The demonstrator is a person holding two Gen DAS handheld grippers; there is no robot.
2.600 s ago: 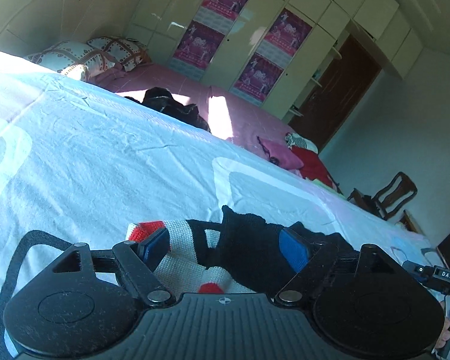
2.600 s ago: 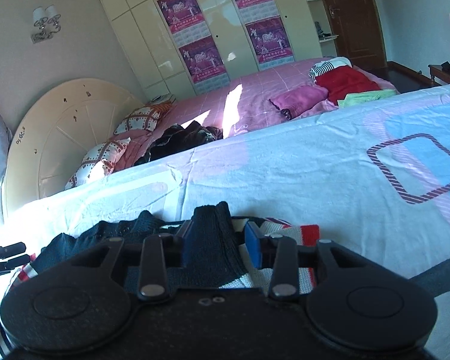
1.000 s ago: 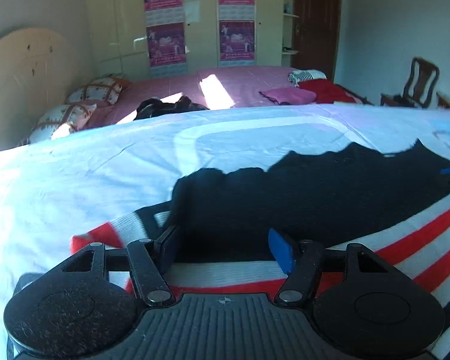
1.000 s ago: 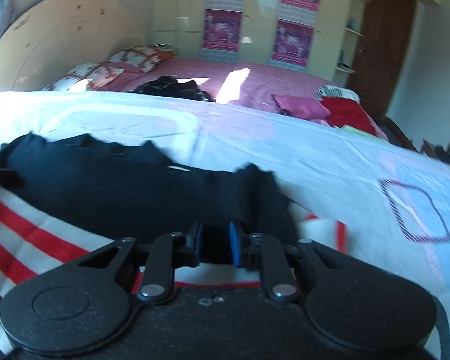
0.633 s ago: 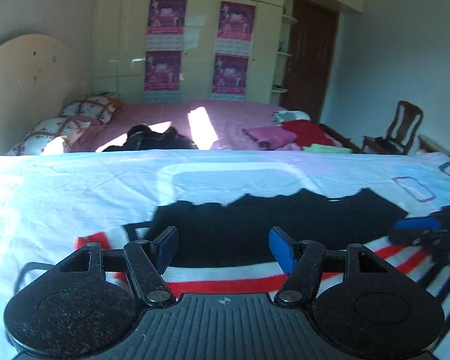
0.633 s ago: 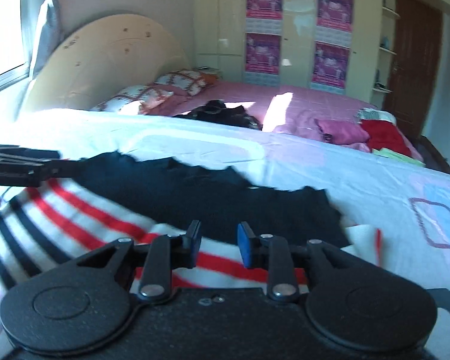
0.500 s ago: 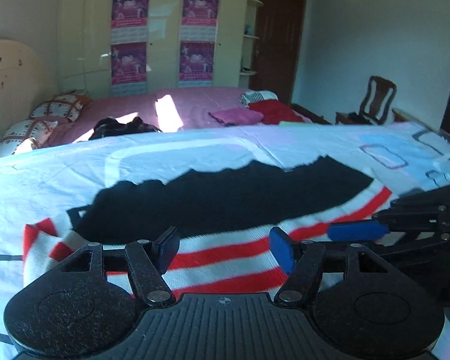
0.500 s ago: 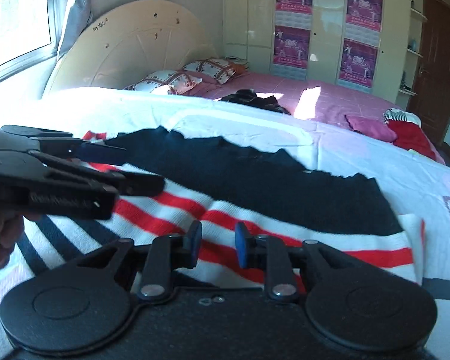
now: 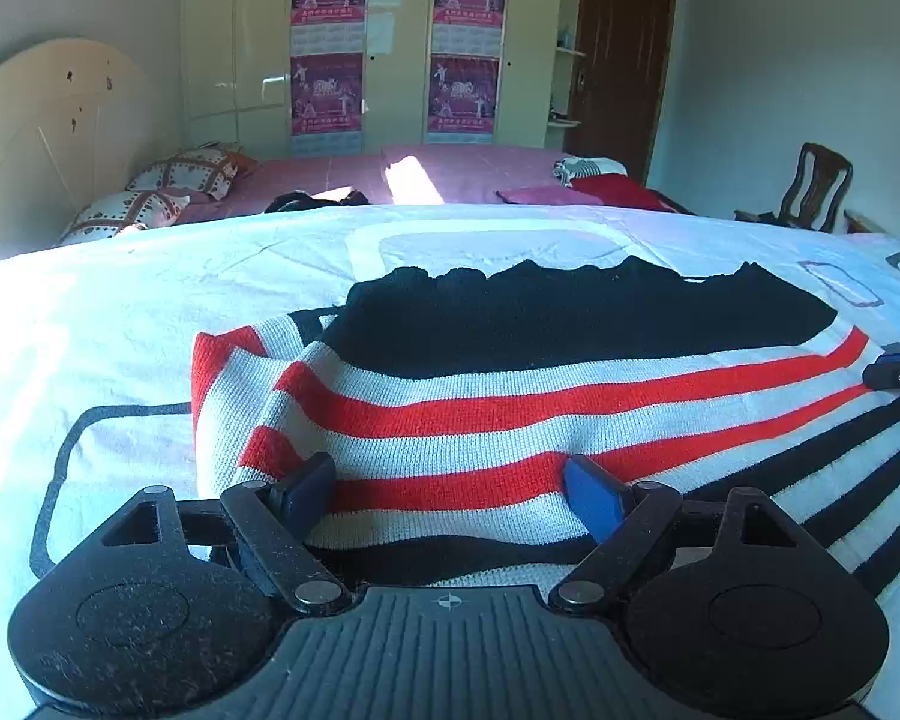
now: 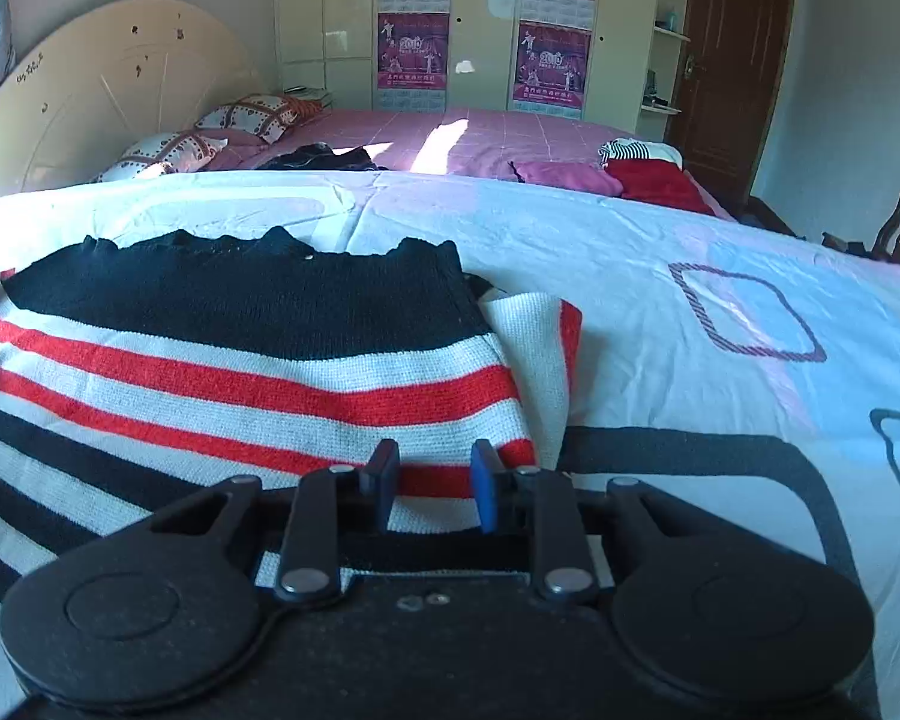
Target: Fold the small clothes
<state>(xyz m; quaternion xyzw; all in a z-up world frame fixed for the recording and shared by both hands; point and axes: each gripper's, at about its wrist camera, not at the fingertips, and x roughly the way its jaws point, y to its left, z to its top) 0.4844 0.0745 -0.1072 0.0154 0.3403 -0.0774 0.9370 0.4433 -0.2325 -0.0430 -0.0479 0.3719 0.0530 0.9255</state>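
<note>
A small knit sweater [image 9: 510, 408] with white, red and black stripes and a black far band lies spread flat on the pale blue bedsheet [image 9: 150, 300]. It also shows in the right wrist view [image 10: 240, 372]. My left gripper [image 9: 450, 489] is open and empty, low over the sweater's near left part. My right gripper [image 10: 429, 480] is partly open and empty, over the sweater's near right edge. The tip of the right gripper [image 9: 897, 369] shows at the far right of the left wrist view.
A second bed with a pink cover [image 10: 480, 138] lies behind, with pillows [image 10: 210, 132], a dark garment [image 10: 324, 159] and pink and red clothes [image 10: 618, 180]. A wardrobe with posters [image 9: 390, 48], a door [image 9: 624, 54] and a wooden chair [image 9: 816, 186] stand at the back.
Both grippers let go of the sweater's black end after spreading it out flat, then drew back toward its near striped part. The right jaws opened from shut.
</note>
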